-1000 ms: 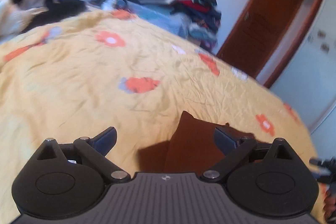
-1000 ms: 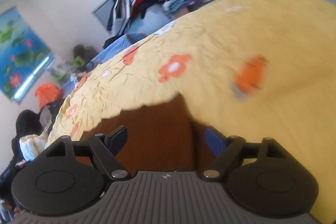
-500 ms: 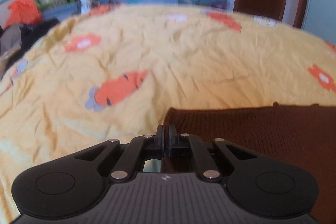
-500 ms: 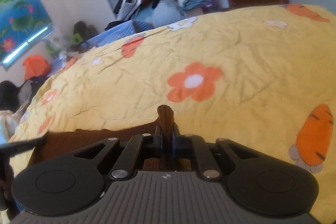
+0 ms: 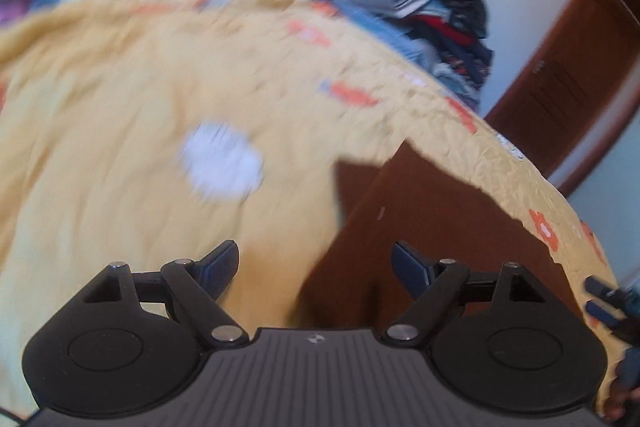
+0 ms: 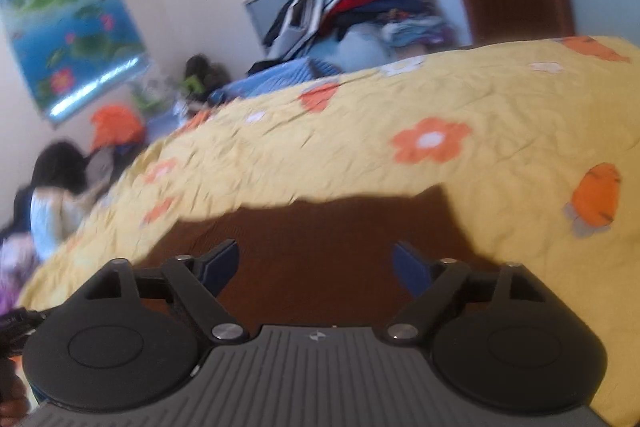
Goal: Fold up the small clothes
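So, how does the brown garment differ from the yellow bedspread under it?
The garment is plain dark brown; the bedspread is yellow with orange flowers and carrots. The garment covers only a small patch near the tongs, while the bedspread covers the whole bed. The garment lies smooth with straight edges; the bedspread looks finely crinkled. Both are fabric, lying flat.

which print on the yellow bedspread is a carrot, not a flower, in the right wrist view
The orange carrot print at the right edge: an oval with a grey tuft at its lower end, while the flower print has petals around a white centre.
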Demonstrator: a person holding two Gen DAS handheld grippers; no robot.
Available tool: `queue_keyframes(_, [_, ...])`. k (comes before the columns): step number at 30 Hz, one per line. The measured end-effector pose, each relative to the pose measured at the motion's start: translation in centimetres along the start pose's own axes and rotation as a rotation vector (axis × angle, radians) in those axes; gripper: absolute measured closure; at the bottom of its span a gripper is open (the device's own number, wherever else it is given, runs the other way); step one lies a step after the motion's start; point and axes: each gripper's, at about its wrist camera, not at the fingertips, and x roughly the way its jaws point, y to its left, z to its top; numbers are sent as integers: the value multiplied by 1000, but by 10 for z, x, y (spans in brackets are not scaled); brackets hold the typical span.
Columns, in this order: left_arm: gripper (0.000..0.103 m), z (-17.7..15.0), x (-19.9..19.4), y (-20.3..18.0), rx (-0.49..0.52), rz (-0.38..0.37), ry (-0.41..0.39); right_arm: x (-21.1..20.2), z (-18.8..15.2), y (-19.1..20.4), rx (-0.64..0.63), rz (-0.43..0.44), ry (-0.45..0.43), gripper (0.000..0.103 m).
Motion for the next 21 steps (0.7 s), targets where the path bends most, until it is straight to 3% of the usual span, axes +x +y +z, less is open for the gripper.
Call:
queue_keyframes(3, [19,-5,2,7,-92,-99,64,25,-23,6,-58,-44,97,9])
queue_keyframes(4, [19,-2,8,7,-124,-131,97,31,-31,4,-66,-52,100,7])
queue_keyframes(5, [20,1,11,7,-160,-147,107,29,-41,4,-115,-46,36,0])
queue_keyframes(7, [20,4,21,7,-230,-170,135,30,-45,7,-145,-44,30,0])
queue_keyframes(9, [39,2,25,-2,-239,-144,148,28,-45,12,-159,-52,44,0])
queue_keyframes(11, [77,1,33,-8,-235,-111,188,27,-44,13,-159,-50,48,0])
queue_keyframes(14, [90,0,33,-15,-201,-54,173,23,-29,15,-86,-58,87,0])
queue_keyframes(16, [91,1,25,-34,-84,-9,113,17,-14,18,-5,-1,106,0])
queue_keyframes(17, [92,-2,19,-53,33,10,70,15,-6,23,28,50,113,0])
queue_keyframes(21, [92,-50,-8,-139,642,0,-180,35,28,57,87,310,238,0])
